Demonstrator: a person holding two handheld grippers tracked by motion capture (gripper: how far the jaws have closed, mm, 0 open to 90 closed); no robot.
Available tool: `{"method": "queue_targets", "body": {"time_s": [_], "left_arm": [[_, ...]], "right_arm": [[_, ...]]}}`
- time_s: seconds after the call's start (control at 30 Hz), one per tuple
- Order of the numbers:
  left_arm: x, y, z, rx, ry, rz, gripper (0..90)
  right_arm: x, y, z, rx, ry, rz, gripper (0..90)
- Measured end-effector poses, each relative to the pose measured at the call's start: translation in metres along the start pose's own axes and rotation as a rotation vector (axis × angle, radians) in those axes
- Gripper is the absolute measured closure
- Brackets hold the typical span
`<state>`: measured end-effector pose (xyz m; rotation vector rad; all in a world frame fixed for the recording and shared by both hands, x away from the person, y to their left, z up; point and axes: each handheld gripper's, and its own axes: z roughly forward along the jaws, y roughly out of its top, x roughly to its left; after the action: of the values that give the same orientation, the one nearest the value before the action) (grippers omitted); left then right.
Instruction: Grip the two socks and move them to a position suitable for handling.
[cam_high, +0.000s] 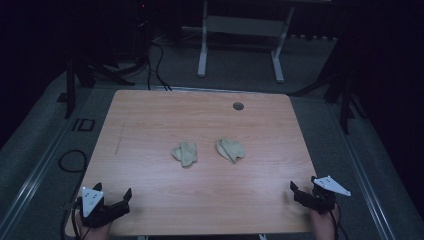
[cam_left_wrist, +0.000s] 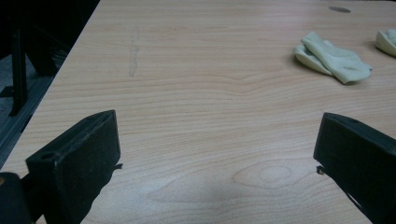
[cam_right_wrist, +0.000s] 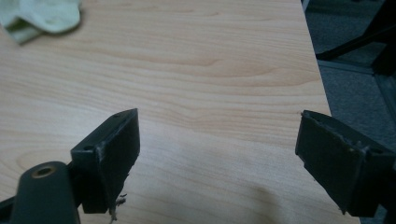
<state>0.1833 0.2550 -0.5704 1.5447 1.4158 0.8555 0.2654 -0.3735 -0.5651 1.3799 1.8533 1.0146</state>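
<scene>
- 2 pale cloth bundles sit near the middle of the wooden bench (cam_high: 150, 200), side by side with a strip of bare wood between them.
- The left sock (cam_high: 185, 153) is cream with a faint green tint, folded over itself into a soft, crumpled lump; in the left gripper view it shows as 2 stacked layers with a rounded end, lying flat on the wood (cam_left_wrist: 332, 58).
- The right sock (cam_high: 230, 149) is the same pale colour, bunched up and creased, a touch wider than its neighbour; the right gripper view catches its edge at the top-left corner (cam_right_wrist: 42, 16).
- The left hand-held gripper (cam_high: 114, 191) is down at the bench's near-left corner, jaws spread wide, bare wood between them, gripping nothing.
- The right hand-held gripper (cam_high: 303, 185) waits at the near-right edge, jaws also wide apart and empty, its grey 3-cornered plate on top.
- Both hand-held grippers are well apart from the socks, each on its own side.
- A small dark round grommet (cam_high: 238, 106) sits near the bench's far edge, beyond the right sock.
</scene>
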Motion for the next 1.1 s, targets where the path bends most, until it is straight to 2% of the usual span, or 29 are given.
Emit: {"method": "queue_targets", "body": {"time_s": [0.13, 0.3, 0.33, 0.37, 0.4, 0.47, 0.57, 0.67, 0.73, 0.8, 0.97, 1.0, 1.03, 1.1], "left_arm": [[0.0, 0.0, 0.0, 0.004, -0.001, 0.004, 0.6], [-0.004, 0.0, 0.003, 0.029, -0.02, 0.057, 0.6], [-0.004, 0.0, 0.003, 0.029, -0.02, 0.057, 0.6], [-0.006, 0.0, 0.004, 0.028, -0.029, 0.081, 0.6], [-0.007, 0.0, 0.005, 0.035, -0.032, 0.088, 0.6], [-0.009, 0.0, 0.005, 0.027, -0.069, 0.085, 0.6], [-0.014, 0.001, 0.005, 0.014, -0.098, 0.091, 0.6], [-0.018, 0.001, 0.006, 0.022, -0.117, 0.096, 0.6], [-0.019, 0.002, 0.006, 0.025, -0.117, 0.097, 0.6], [-0.022, 0.002, 0.006, 0.023, -0.134, 0.099, 0.6], [-0.024, 0.001, 0.006, 0.039, -0.153, 0.091, 0.6], [-0.024, 0.002, 0.007, 0.041, -0.155, 0.095, 0.6], [-0.025, 0.002, 0.006, 0.039, -0.151, 0.097, 0.6], [-0.025, 0.002, 0.007, 0.037, -0.157, 0.095, 0.7]], "right_arm": [[-0.001, 0.0, 0.0, 0.007, 0.024, 0.016, 15.0], [0.002, 0.005, 0.0, 0.031, 0.051, 0.012, 15.6], [0.002, 0.005, 0.0, 0.031, 0.051, 0.012, 15.6], [0.003, 0.006, 0.0, 0.038, 0.062, 0.005, 15.6], [0.006, 0.009, 0.001, 0.041, 0.093, -0.011, 15.5], [0.009, 0.012, 0.002, 0.046, 0.127, -0.017, 15.3], [0.015, 0.018, 0.004, 0.065, 0.152, -0.044, 14.6], [0.023, 0.024, 0.011, 0.109, 0.168, -0.074, 14.1], [0.025, 0.026, 0.014, 0.12, 0.181, -0.076, 13.9], [0.031, 0.027, 0.024, 0.157, 0.221, -0.049, 13.8], [0.044, 0.029, 0.04, 0.206, 0.224, -0.042, 13.5], [0.051, 0.032, 0.049, 0.224, 0.27, -0.038, 13.4], [0.056, 0.034, 0.053, 0.226, 0.288, -0.048, 13.1], [0.062, 0.038, 0.058, 0.23, 0.295, -0.06, 13.6]]}}
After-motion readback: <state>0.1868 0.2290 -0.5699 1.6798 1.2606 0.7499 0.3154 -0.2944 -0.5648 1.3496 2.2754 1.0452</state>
